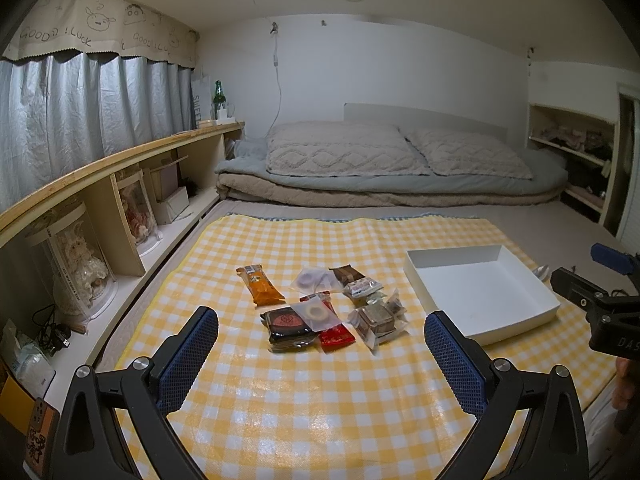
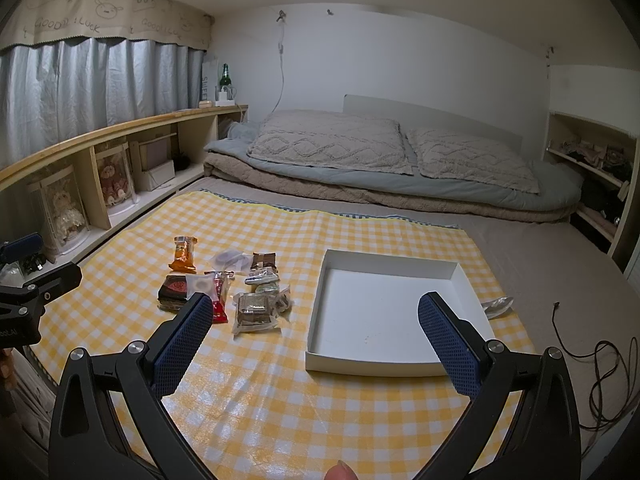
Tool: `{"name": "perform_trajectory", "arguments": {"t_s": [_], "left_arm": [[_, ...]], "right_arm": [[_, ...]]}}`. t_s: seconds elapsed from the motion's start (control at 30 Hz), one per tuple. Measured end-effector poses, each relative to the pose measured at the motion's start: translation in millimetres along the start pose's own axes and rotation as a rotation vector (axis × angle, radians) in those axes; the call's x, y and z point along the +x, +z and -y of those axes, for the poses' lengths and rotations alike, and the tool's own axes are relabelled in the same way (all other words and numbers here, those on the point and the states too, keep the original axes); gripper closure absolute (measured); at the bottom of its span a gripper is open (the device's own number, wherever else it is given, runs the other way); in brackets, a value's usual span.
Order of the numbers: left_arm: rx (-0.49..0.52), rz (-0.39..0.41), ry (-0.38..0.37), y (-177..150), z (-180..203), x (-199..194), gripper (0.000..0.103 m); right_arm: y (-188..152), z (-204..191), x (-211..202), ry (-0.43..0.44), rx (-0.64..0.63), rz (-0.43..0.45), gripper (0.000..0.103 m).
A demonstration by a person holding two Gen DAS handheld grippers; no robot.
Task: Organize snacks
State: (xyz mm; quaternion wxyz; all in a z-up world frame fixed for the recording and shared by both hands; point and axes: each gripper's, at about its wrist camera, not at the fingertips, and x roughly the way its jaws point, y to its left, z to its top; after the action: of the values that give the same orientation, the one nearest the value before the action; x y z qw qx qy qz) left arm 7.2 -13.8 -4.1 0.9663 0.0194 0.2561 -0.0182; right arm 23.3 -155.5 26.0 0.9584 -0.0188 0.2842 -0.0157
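Observation:
Several wrapped snacks lie in a loose pile on the yellow checked mat [image 1: 320, 400]: an orange packet [image 1: 260, 285], a black packet [image 1: 287, 324], a red packet [image 1: 336, 334] and a clear-wrapped brown cake [image 1: 376, 320]. The pile also shows in the right wrist view [image 2: 224, 288]. A white shallow box [image 1: 516, 322] stands empty to the right of the pile; it also shows in the right wrist view [image 2: 362, 362]. My left gripper [image 1: 322, 332] is open above the mat, just short of the pile. My right gripper [image 2: 316, 322] is open in front of the box's near left corner.
A silver wrapper [image 2: 498, 306] lies at the box's right side. Folded bedding and pillows [image 1: 384, 168] lie beyond the mat. A low wooden shelf [image 1: 100, 200] with dolls runs along the left. A dark cable [image 2: 600, 364] lies on the bed at the right.

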Motion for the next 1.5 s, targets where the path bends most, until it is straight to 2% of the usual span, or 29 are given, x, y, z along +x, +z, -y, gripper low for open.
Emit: {"name": "perform_trajectory", "arguments": {"t_s": [0.3,0.43,0.63,0.83,1.0,1.27,1.43,1.5], "left_arm": [[-0.006,0.014,-0.002,6,0,-3,0.0],[-0.002,0.005,0.009,12,-2,2,0.0],[0.019,0.029,0.031,33,0,12,0.0],[0.043,0.051,0.032,55,3,31,0.0],[0.05,0.057,0.068,75,-1,62,0.0],[-0.001,-0.059,0.073,103,-15,142,0.0],[0.007,-0.143,0.098,118,-27,194,0.0],[-0.01,-0.201,0.104,119,-32,221,0.0]], "right_arm": [[3,7,-1,0.043,0.022,0.013,0.0],[14,6,4,0.083,0.035,0.013,0.0],[36,0,17,0.111,-0.015,0.031,0.0],[64,-4,40,0.126,-0.028,0.057,0.0],[79,-9,68,0.1,-0.055,0.077,0.0],[88,-13,123,0.089,-0.06,0.025,0.0],[89,-13,156,0.132,-0.022,-0.006,0.0],[86,-15,174,0.172,-0.013,-0.063,0.0]]}}
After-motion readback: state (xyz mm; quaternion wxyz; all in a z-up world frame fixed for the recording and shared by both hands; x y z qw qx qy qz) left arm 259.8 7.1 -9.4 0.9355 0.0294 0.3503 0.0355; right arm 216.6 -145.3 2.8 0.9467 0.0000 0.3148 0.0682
